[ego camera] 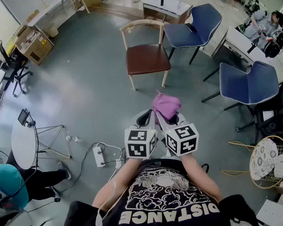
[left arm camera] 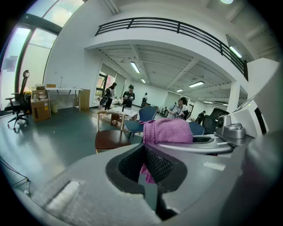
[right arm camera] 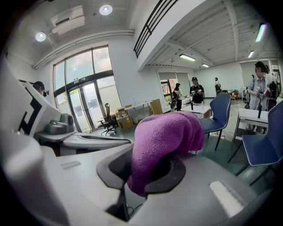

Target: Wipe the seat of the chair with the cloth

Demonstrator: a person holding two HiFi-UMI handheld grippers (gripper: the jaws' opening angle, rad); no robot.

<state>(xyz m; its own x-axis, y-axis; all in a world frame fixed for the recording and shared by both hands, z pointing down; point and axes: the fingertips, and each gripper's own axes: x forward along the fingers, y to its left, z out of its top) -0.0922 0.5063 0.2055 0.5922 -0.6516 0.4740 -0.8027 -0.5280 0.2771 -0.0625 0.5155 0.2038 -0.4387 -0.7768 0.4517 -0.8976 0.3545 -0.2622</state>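
Well short of the wooden-framed chair with the brown seat (ego camera: 147, 58), the right gripper (ego camera: 174, 117) clamps the bunched purple knit cloth (ego camera: 166, 105) at chest height, apparently ready to carry it over for wiping. Just beside it, the left gripper (ego camera: 144, 119) has its jaws together and holds nothing, apparently spare.

Open office workspace, blue chairs (ego camera: 193, 24), white desks (ego camera: 166, 7), cardboard boxes (ego camera: 34, 45), mezzanine railing (left arm camera: 177, 27), tall windows (right arm camera: 84, 101)

Counting now: one wooden chair (ego camera: 147, 58), two blue chairs (ego camera: 193, 24) (ego camera: 249, 83), one black office chair (ego camera: 11, 62). One cloth (ego camera: 166, 105), just the one. One power strip (ego camera: 98, 156). Two grippers: left gripper (ego camera: 144, 118), right gripper (ego camera: 176, 118).
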